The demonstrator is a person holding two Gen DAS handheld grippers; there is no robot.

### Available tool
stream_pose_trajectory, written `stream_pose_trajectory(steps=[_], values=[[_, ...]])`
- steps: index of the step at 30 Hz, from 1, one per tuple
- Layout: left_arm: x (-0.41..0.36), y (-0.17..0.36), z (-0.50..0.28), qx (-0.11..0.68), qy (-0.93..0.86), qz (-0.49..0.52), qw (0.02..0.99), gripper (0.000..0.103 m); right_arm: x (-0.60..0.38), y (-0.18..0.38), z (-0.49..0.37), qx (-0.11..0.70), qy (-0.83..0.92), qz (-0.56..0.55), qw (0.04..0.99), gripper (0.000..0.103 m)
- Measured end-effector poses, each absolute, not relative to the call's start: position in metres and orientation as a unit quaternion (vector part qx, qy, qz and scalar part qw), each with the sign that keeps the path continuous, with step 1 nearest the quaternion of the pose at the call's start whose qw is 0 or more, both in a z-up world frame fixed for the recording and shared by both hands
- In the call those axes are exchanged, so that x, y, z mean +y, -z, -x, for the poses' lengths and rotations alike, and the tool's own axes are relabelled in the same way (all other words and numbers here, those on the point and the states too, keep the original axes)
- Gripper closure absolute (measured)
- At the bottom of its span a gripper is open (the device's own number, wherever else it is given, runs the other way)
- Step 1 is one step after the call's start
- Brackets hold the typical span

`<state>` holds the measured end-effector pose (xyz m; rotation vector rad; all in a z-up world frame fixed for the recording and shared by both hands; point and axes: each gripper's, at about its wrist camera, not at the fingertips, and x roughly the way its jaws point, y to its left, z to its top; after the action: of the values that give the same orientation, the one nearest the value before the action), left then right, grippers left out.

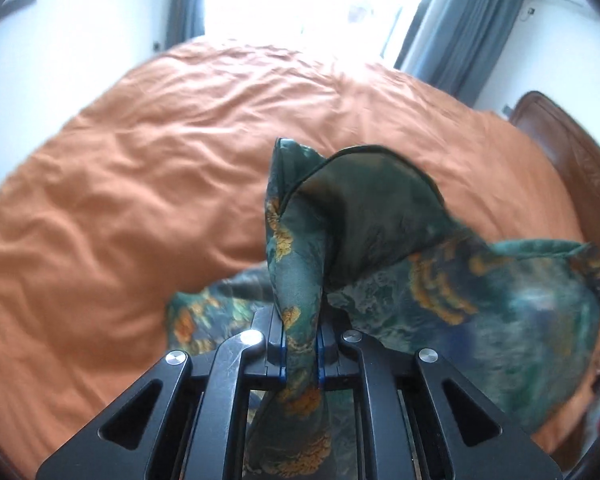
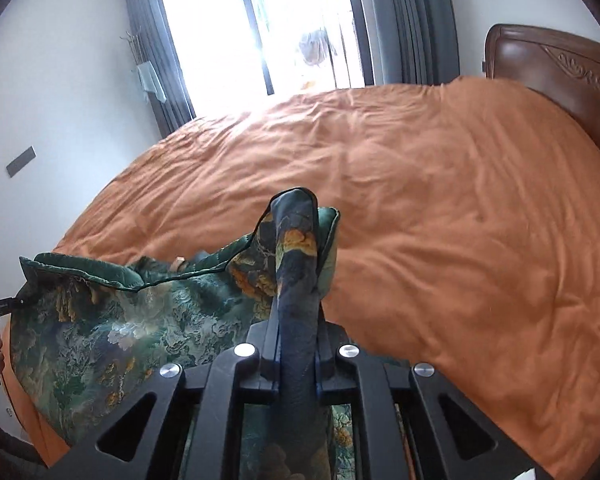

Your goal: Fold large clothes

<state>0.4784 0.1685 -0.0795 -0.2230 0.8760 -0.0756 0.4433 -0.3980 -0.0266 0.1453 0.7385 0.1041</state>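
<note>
My left tool (image 1: 302, 354) pinches a bunched corner of the green patterned garment (image 1: 440, 280), and my right tool (image 2: 298, 360) pinches another bunch of the same cloth (image 2: 120, 336). The fabric is lifted off the orange bed (image 2: 440, 208), its hemmed top edge sagging between the two grips. I judge the step in hand is raising and spreading it before a fold. To do that well I should draw my hands apart until the edge runs taut, keep both at one height, and let the loose body hang free of the bed. The garment's long axis seems to run from one tool to the other; its lower part is out of view.
</note>
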Motion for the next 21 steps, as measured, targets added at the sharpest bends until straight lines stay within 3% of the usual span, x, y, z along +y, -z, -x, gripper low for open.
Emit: stream_pose_trajectory(steps=[3,8,15,17,19,20,21], values=[[0.167,0.118,-0.490,0.445,0.018,0.103,0.889,0.092,-0.399,0.046,-0.459,0.374,-0.034,-0.079,0.924,0.092],[0.168,0.159,-0.484,0.431,0.020,0.087,0.898,0.086,-0.411,0.137,-0.478,0.446,-0.021,-0.113,0.888,0.091],[0.170,0.164,-0.479,0.420,0.026,0.096,0.902,0.082,-0.415,0.160,-0.474,0.429,-0.026,-0.146,0.891,0.088],[0.171,0.159,-0.477,0.423,0.024,0.098,0.900,0.072,-0.416,0.158,-0.473,0.429,-0.026,-0.143,0.891,0.084],[0.169,0.143,-0.464,0.425,0.022,0.094,0.900,0.041,-0.418,0.153,-0.470,0.428,-0.030,-0.144,0.892,0.082],[0.167,0.133,-0.455,0.414,0.025,0.086,0.906,0.030,-0.420,0.151,-0.467,0.429,-0.029,-0.144,0.891,0.079],[0.163,0.124,-0.445,0.403,0.030,0.076,0.912,0.027,-0.421,0.145,-0.464,0.430,-0.025,-0.145,0.891,0.069]])
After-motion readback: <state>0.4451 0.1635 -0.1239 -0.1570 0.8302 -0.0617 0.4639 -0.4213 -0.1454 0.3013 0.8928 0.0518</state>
